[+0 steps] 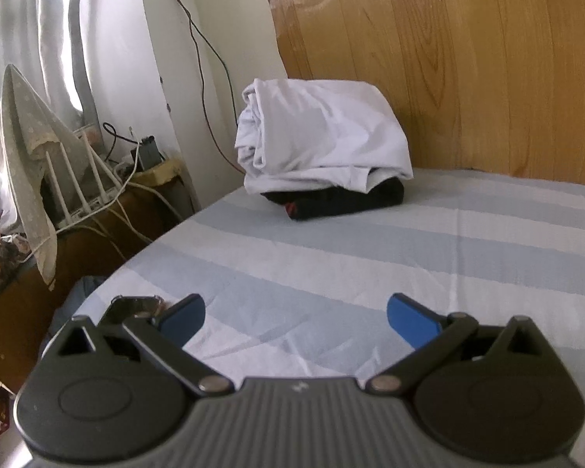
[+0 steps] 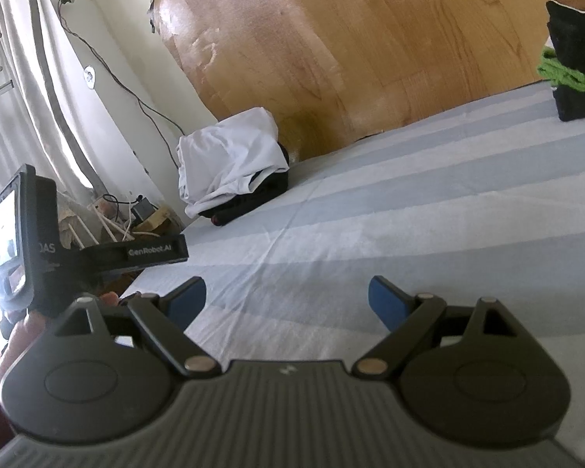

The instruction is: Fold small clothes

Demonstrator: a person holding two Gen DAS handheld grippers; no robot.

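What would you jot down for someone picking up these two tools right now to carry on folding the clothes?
Left hand-held gripper: open, empty, over the striped bed sheet.
Right hand-held gripper: open, empty, over the same sheet.
Clothes: a white garment lies folded on top of a black garment at the far edge, by the wooden headboard. A second pile, black and green, sits far right in the right wrist view.
Done: the white piece looks folded and stacked.
Left: nothing lies between the grippers; fetch the next piece, perhaps from the right pile.
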